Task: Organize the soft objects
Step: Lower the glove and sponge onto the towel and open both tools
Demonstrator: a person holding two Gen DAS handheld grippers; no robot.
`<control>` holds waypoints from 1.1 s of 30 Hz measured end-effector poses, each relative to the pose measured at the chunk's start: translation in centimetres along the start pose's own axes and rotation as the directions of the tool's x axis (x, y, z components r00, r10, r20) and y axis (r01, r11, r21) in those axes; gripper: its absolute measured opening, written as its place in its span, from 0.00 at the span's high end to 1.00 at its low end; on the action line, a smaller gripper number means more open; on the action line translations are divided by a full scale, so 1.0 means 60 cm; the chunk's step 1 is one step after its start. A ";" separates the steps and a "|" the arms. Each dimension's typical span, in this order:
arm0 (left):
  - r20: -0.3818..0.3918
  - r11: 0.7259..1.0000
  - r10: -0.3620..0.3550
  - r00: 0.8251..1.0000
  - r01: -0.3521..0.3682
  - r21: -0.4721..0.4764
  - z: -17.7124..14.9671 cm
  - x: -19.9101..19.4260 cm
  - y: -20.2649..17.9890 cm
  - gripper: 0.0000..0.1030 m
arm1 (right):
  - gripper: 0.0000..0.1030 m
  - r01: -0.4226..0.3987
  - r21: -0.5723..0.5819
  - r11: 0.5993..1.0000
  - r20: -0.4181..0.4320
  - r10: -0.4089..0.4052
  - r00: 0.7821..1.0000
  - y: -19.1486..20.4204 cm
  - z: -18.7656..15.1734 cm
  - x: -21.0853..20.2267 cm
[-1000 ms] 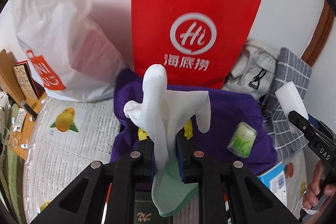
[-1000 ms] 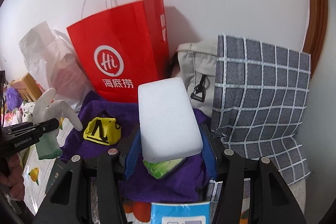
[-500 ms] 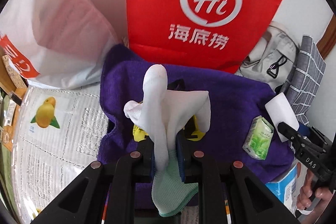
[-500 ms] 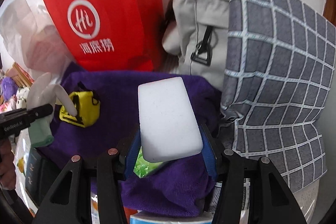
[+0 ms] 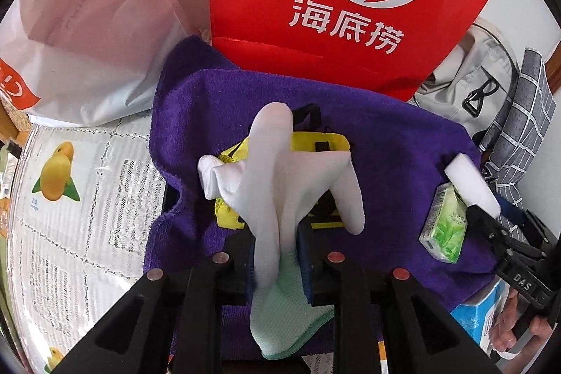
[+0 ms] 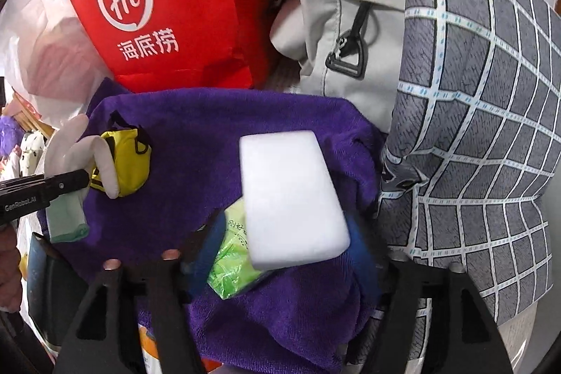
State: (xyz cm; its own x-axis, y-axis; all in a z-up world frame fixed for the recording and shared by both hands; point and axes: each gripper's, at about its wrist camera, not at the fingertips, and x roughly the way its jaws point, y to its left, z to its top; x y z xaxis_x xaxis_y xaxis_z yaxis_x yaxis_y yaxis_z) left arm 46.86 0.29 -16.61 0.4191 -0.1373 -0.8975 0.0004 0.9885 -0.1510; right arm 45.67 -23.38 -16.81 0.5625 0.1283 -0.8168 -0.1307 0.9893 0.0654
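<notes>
My right gripper (image 6: 280,255) is opening to drop the white sponge (image 6: 292,198) on the purple towel (image 6: 210,128), while my left gripper (image 5: 277,255), at nine o'clock, loosens around the white glove (image 5: 277,170).

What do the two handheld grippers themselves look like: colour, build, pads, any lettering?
Both are black plastic. The left gripper has triangular cut-out finger frames, round metal rivets and blue pads; its side reads "GenRobot.AI" in white in the right wrist view. The right gripper is built the same way, with "DAS" printed on its side.
</notes>
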 end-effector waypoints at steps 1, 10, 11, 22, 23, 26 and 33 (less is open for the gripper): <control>-0.001 1.000 -0.005 1.000 0.005 0.000 0.001 -0.001 0.001 0.76 | 0.25 0.003 -0.001 1.000 0.013 -0.003 1.000 0.001 0.001 -0.005; 0.043 0.999 -0.037 0.998 0.038 -0.003 -0.002 -0.030 -0.004 0.47 | 0.21 -0.016 0.008 1.000 0.075 0.016 0.997 -0.001 0.010 -0.043; 0.048 0.999 -0.041 0.998 0.041 -0.001 -0.002 -0.034 -0.004 0.45 | 0.21 -0.015 0.009 1.000 0.082 0.014 0.997 -0.002 0.011 -0.049; 0.100 0.998 -0.052 0.994 0.054 -0.017 0.003 -0.097 0.008 0.42 | 0.21 -0.027 0.065 0.998 0.160 0.016 0.987 0.008 -0.007 -0.131; 0.111 0.998 -0.059 0.992 0.061 -0.016 0.000 -0.106 0.007 0.42 | 0.21 -0.027 0.065 0.998 0.158 0.016 0.987 0.012 -0.011 -0.136; 0.152 0.998 -0.062 0.986 0.064 -0.003 -0.006 -0.129 -0.003 0.42 | 0.21 -0.008 0.056 0.998 0.147 -0.001 0.989 0.022 -0.045 -0.157; 0.213 0.993 -0.112 0.971 0.100 0.066 -0.036 -0.203 -0.043 0.42 | 0.22 -0.030 0.086 0.996 0.145 0.018 0.989 0.026 -0.141 -0.211</control>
State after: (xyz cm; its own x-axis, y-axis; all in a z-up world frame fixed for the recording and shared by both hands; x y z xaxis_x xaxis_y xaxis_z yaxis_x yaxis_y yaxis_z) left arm 39.80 -0.73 -6.17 0.5999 -0.2302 -0.7662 0.1018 0.9719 -0.2123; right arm 31.41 -24.05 -11.23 0.6723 0.1544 -0.7240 -0.0767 0.9873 0.1394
